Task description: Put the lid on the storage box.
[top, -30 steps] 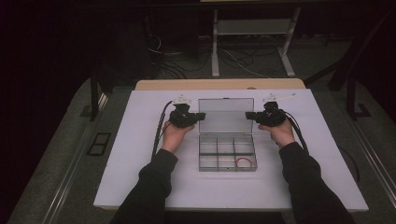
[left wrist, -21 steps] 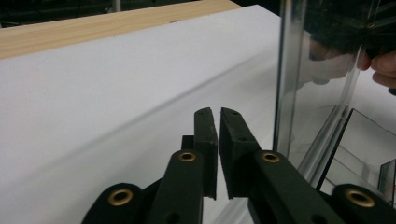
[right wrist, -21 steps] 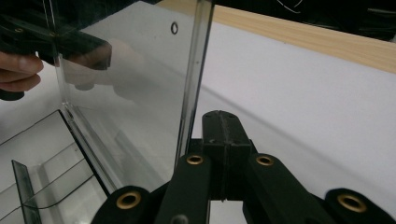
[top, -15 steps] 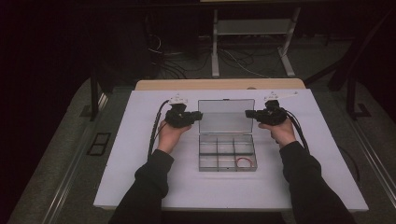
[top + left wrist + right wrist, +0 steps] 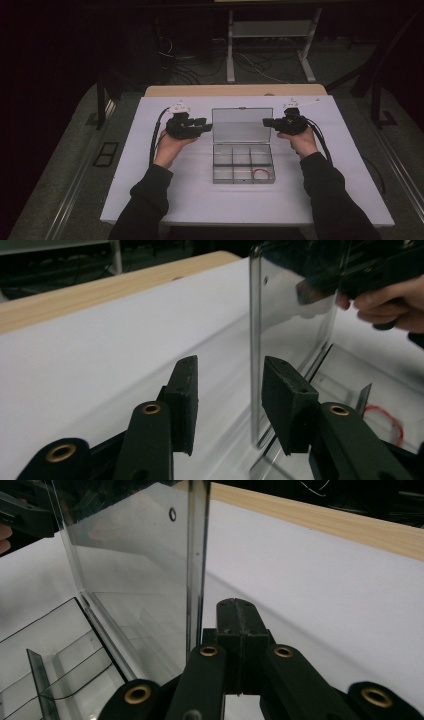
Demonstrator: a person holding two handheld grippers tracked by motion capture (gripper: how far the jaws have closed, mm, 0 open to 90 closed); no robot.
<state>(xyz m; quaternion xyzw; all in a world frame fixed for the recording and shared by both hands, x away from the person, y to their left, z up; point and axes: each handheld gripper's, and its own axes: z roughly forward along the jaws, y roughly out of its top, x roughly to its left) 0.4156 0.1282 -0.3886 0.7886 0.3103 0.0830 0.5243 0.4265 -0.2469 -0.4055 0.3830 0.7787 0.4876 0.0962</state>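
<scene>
Now: clear plastic box (image 5: 243,162) mid-table, lid (image 5: 242,125) upright | left gripper (image 5: 227,390) jaws just opening, astride lid edge, not pressing | right gripper (image 5: 235,630) jaws together beside lid | you handle light, stiff, slippery, brittle plastic; take hold at lid's side edges.

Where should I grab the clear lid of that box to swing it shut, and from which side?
Take the lid by a free side edge, near the top, coming in level from the side with one pad in front and one behind. It stands upright, thin and flat, hinged at the bottom to the box. The left tongs already straddle its left edge, jaws just opened, probably not pinching.
</scene>
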